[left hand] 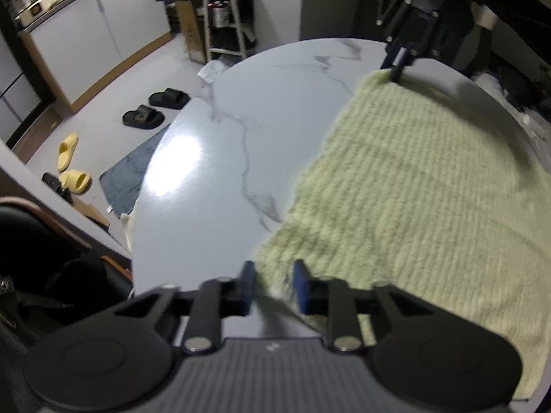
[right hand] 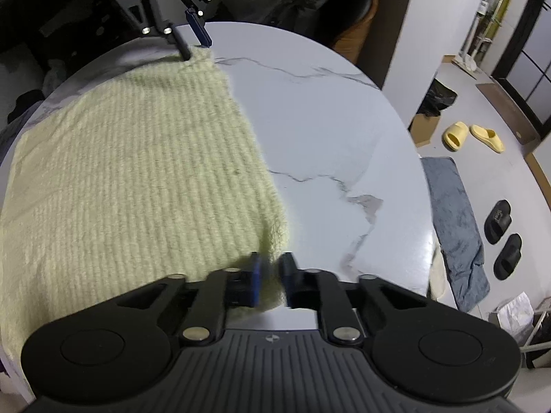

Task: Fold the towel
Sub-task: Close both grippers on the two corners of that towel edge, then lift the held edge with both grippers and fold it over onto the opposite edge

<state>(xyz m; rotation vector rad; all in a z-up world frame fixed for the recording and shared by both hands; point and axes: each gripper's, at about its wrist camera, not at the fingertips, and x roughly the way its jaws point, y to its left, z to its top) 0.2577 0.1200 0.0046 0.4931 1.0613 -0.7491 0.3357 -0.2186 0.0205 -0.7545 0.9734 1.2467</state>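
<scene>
Two views, both looking steeply down on the same tabletop.

Left wrist view: a pale green ribbed terry towel (left hand: 413, 189) lies spread flat on the round white marble-look table (left hand: 258, 103), covering its right part. The left gripper (left hand: 273, 275) has the near corner of the towel between its blue pads. A gap seems to show between them, but the fluffy cloth fills it and the tips are blurred. I judge it clamped on that corner. At the far end of the same edge, the right gripper (left hand: 399, 69) pinches the other corner, fingers drawn together on the cloth.

Right wrist view: the towel (right hand: 137, 172) fills the left part of the table (right hand: 327, 120). The right gripper (right hand: 272, 268) has its corner bunched between its pads, clenched on it as far as the blur lets me tell. The left gripper (right hand: 194, 46) is small at the far corner, its tips on the cloth.

The step in hand looks like the first fold, with both corners of one edge taken and nothing lifted yet. Next, both grippers would need to rise together and carry that edge evenly across to the opposite one, keeping it taut.

That opposite edge is cut off in both views, so its exact position cannot be made out.
</scene>
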